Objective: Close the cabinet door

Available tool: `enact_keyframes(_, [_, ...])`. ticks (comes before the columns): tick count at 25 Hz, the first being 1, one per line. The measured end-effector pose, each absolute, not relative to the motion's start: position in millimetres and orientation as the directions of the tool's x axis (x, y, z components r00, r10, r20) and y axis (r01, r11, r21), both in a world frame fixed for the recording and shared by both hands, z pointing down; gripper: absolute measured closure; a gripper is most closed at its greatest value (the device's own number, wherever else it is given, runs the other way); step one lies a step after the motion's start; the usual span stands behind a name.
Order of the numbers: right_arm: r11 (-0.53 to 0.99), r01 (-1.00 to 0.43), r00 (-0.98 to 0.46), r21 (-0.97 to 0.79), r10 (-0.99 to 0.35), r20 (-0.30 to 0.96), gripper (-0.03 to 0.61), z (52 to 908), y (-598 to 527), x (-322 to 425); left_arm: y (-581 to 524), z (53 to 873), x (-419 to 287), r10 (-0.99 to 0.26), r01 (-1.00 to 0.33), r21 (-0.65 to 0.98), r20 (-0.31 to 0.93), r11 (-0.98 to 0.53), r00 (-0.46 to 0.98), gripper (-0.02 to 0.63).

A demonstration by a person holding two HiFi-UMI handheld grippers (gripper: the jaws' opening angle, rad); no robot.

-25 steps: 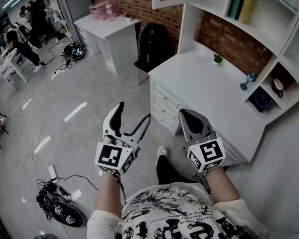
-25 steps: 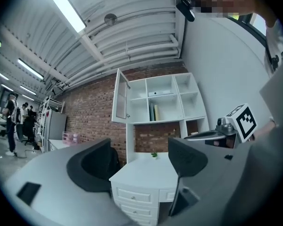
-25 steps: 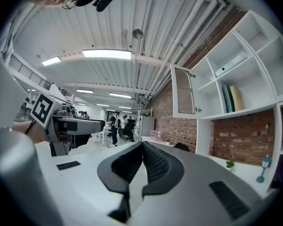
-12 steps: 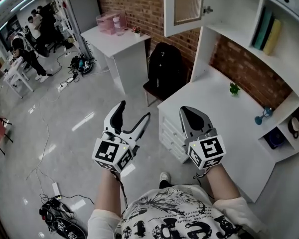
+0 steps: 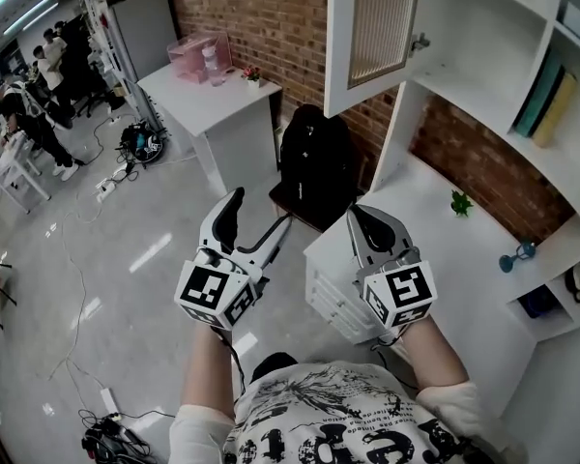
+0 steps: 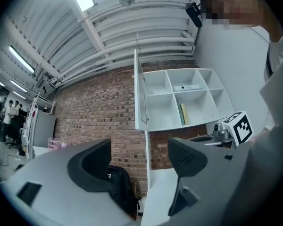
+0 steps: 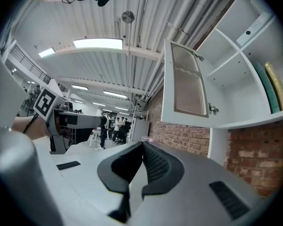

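Note:
An open white cabinet door with a ribbed glass panel and a small knob swings out from the wall shelf unit. The left gripper view catches the door edge-on, and the right gripper view has the door up and to the right. My left gripper is open and empty, held below and left of the door. My right gripper is shut with nothing in it, below the door, over the near edge of the white desk.
A black backpack sits on a chair under the door. A second white table with a pink box stands at the back left. A small plant and a blue ornament stand on the desk. People work far left.
The head view has tilted up, so the cabinet door and shelves fill more of the top. Both grippers stay in about the same place, jaws unchanged.

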State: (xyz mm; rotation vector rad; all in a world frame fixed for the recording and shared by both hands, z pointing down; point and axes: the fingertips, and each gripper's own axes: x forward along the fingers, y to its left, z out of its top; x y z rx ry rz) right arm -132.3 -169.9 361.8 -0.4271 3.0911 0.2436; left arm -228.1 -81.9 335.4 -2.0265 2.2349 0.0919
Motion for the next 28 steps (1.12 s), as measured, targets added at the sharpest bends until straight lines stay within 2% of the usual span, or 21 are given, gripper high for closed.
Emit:
enact_keyframes(6, [0.884,-0.443,-0.897,0.152,-0.435,-0.084,0.563,348,-222,-178,-150,304,-286,-0.968,-0.992,-0.035,-0.215,-0.125,0.130,0.249])
enact_keyframes(9, [0.826,-0.544,-0.839,0.147,-0.532,-0.113,0.563,328,-243,-202,-184,272,-317,-0.927,-0.967,-0.038,-0.277,-0.253,0.253,0.250])
enact_keyframes(14, [0.753,-0.637,-0.771,0.163,-0.618,-0.157,0.563,292,-252,-241,-221,219,-354,-0.840,-0.898,-0.074,-0.328,-0.434,0.433,0.250])
enact_keyframes(20, [0.643,-0.730,-0.683,0.233,-0.700,-0.209,0.563,259,-243,-263,-248,150,-367,-0.676,-0.766,-0.127,-0.395,-0.630,0.622,0.250])
enact_keyframes(28, [0.476,-0.830,-0.551,0.289,-0.780,-0.297,0.563,220,-237,-274,-265,48,-379,-0.404,-0.539,-0.151,-0.505,-0.829,0.763,0.250])
